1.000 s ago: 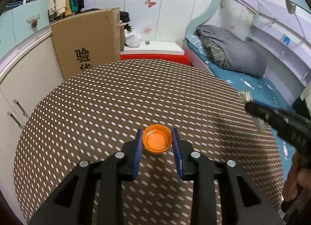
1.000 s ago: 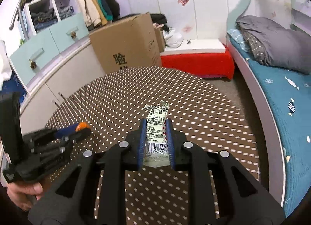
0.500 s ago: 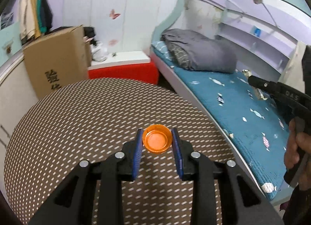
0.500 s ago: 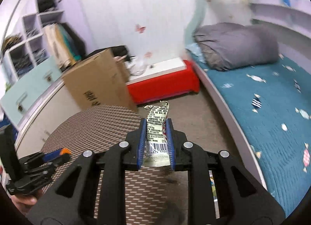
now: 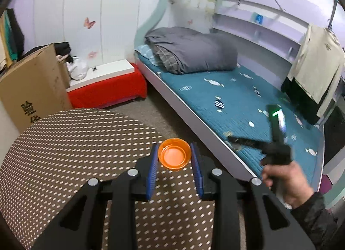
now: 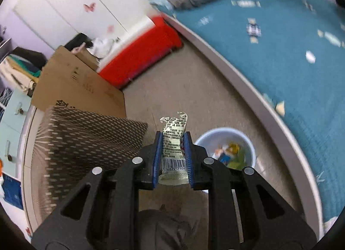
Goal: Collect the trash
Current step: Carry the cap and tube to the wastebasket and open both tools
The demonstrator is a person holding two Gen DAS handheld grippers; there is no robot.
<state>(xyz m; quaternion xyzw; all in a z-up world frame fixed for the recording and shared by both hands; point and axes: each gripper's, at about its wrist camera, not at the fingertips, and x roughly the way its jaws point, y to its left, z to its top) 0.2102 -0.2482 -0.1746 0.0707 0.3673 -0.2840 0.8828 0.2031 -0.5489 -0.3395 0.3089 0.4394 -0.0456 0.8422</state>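
Left claw [image 5: 174, 159] pinches an orange cap [image 5: 174, 156] between its blue pads, hollow side facing the camera, a paler disc at its bottom, held above the edge of the dotted brown desk [image 5: 64, 152]. Right claw [image 6: 173, 152] is clamped on a wrapper [image 6: 173, 142]: crumpled, silvery-clear, torn at the top, fine print down its face and a barcode low between the pads; its lower end sits in shadow between the fingers and the digits read only in part. It hangs over the floor [image 6: 194, 90], just left of a pale blue bin [image 6: 228, 142] whose near rim is cut off by the claw's right finger; inside the bin are yellow, green and blue scraps, too blurred to name. In the left view the right hand [image 5: 286, 181] grips its tool over the bed [image 5: 248, 103], the tool smeared by motion, so nothing of the wrapper shows there. The right view is blurred toward its edges.
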